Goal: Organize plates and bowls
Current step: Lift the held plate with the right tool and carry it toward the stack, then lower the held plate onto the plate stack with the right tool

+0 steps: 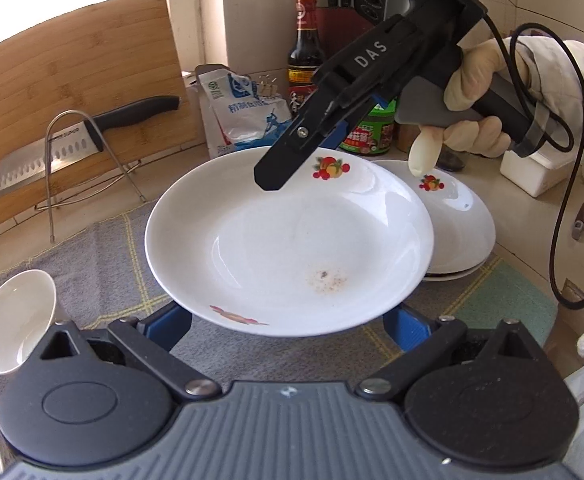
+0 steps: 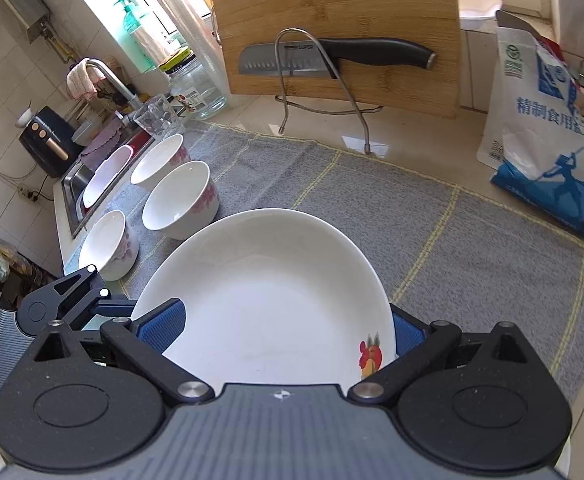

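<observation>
Cloth point(image 2: 431, 220) on counter point(image 2: 411, 136), sink point(image 2: 72, 184) at left

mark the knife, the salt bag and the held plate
knife point(image 2: 371, 50) right wrist view, on the black handle
salt bag point(image 2: 539, 152) right wrist view, on the front panel
plate point(image 1: 276, 240) left wrist view, on the bare white well

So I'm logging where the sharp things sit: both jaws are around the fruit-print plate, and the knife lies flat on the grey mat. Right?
Not quite. The knife is not flat on the grey mat; the right wrist view shows it held up on a wire stand against the upright cutting board, behind the mat. The rest stands: the left gripper and right gripper both hold the fruit-print plate.
</observation>
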The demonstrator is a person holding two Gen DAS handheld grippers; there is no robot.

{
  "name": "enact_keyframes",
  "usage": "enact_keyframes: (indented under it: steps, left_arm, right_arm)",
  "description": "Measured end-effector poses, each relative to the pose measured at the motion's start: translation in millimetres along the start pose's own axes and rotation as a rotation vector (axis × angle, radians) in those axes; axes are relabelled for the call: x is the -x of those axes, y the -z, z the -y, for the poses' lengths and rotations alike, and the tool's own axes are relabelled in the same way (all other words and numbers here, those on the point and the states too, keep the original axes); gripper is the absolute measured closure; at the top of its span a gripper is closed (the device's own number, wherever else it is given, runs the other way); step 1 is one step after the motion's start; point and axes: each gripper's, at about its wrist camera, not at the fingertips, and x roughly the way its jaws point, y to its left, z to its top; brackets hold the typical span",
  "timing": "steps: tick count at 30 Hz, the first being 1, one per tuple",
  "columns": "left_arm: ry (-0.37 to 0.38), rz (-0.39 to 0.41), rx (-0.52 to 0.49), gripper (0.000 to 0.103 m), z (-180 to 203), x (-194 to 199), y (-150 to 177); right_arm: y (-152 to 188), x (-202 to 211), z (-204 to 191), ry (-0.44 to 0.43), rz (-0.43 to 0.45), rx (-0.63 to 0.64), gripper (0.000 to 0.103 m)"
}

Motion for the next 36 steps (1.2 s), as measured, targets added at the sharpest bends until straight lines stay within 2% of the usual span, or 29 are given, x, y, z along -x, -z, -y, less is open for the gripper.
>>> enact_keyframes:
  steps: [12, 17, 24, 36]
  left_arm:
    - [0.146, -0.002, -0.116, 0.002, 34, -20, -15]
    - [0.198, -0.018, -0.150, 0.002, 40, -29, -19]
    - [0.230, -0.039, -0.180, 0.002, 50, -35, -19]
    - [0.244, -0.059, -0.197, 0.002, 58, -47, -24]
  right_arm:
    - [57, 53, 24, 0.100, 0.080, -0.137, 0.000]
    - [77, 66, 34, 0.128, 0.086, -0.182, 0.000]
    - [96, 68, 48, 0.137, 0.096, -0.245, 0.000]
    - [104, 73, 59, 0.144, 0.106, -0.267, 0.000]
